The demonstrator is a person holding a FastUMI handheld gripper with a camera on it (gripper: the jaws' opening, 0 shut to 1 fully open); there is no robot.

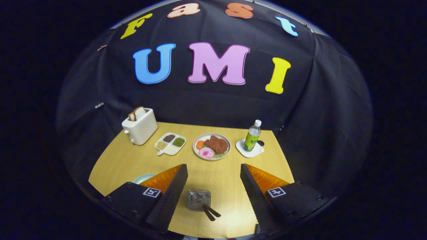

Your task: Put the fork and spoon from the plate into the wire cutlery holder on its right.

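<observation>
My gripper [213, 166] hangs open above the wooden table [220, 180] with nothing between its fingers. Below and between the fingers stands the small wire cutlery holder [197, 199], seen from above. Two dark utensil handles [210, 212] stick out of it, leaning toward me; their heads are hidden inside, so fork and spoon cannot be told apart. A pale green plate [144, 178] peeks out just left of the holder, mostly hidden behind the left finger [170, 193].
Along the far side of the table, from left to right: a white toaster [140, 126] holding bread, a divided dish [170, 144] of grains, a plate of food [211, 146], and a green bottle [252, 136] on a white coaster [249, 149].
</observation>
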